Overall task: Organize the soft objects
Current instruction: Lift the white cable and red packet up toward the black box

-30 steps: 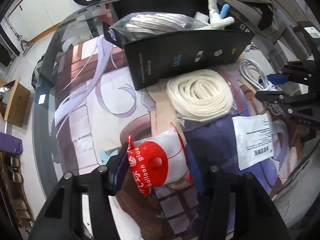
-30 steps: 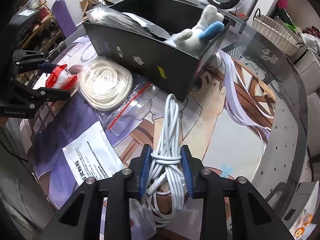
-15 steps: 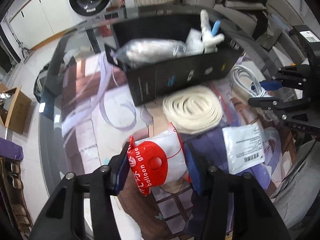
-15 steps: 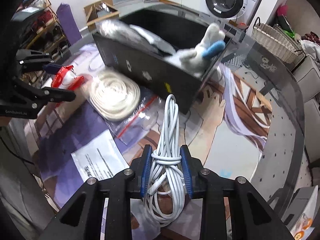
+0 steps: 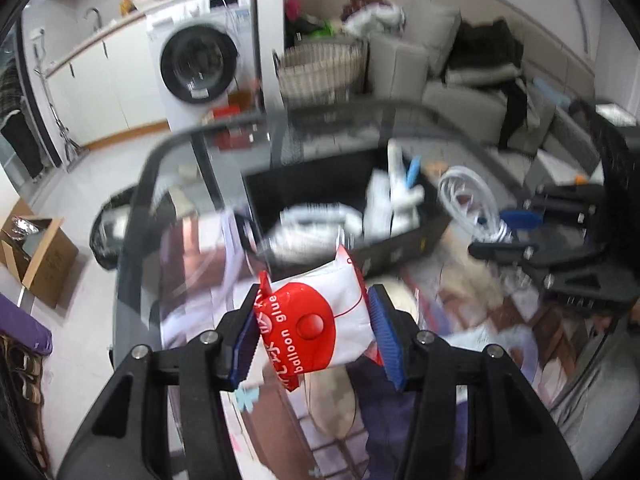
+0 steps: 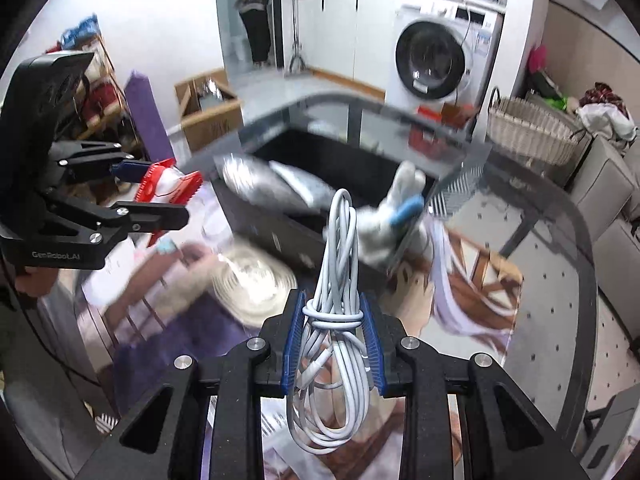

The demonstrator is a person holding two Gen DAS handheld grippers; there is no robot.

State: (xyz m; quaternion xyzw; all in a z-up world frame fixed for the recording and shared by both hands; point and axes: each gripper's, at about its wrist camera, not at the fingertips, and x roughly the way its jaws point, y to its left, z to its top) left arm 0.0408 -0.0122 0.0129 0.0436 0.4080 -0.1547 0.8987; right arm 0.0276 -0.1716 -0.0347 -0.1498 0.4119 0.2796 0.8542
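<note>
The left hand-held gripper [image 5: 314, 330] is clamped on the balloon glue packet [image 5: 320, 326] and the right hand-held gripper [image 6: 331, 338] on the knotted white cable bundle [image 6: 334, 320], both held clear above the worktop [image 6: 532, 280], presumably for dropping into the black box [image 6: 280, 236].

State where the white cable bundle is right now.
In the right wrist view, the white cable bundle sits clamped in the right claw, lifted above the table, with the black box just beyond it.
</note>
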